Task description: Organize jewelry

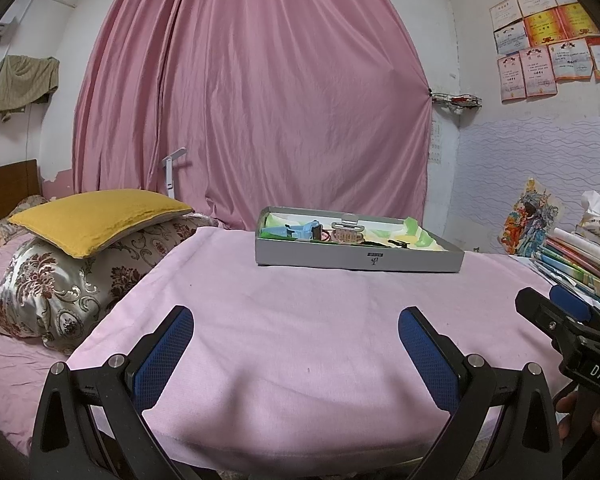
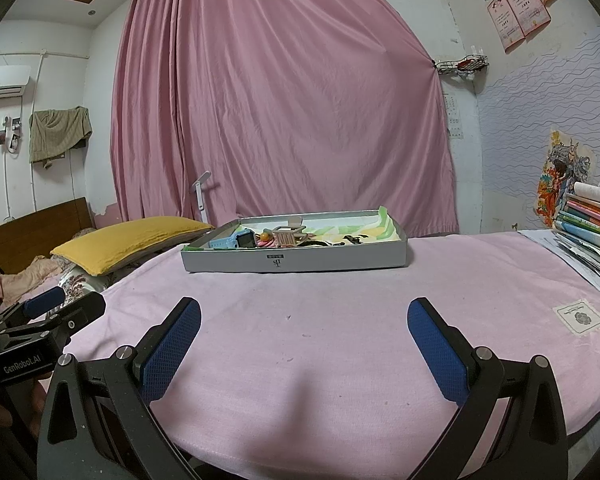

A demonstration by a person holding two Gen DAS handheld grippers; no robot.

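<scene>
A shallow grey box (image 1: 356, 261) stands on the pink cloth at the far side of the table; it also shows in the right wrist view (image 2: 296, 263). Inside lie a blue watch (image 1: 305, 231) (image 2: 240, 239), a brown hair clip (image 1: 347, 235) (image 2: 287, 236), a small orange bead (image 2: 265, 235) and dark small pieces, on green and yellow paper. My left gripper (image 1: 296, 326) is open and empty, well short of the box. My right gripper (image 2: 304, 320) is open and empty, also short of the box. Each gripper shows at the edge of the other's view.
A pink cloth (image 1: 300, 320) covers the table. A stack of books (image 1: 580, 256) (image 2: 592, 228) lies at the right edge. A yellow pillow (image 1: 96, 216) on a floral pillow lies on the bed to the left. A pink curtain (image 1: 252, 92) hangs behind.
</scene>
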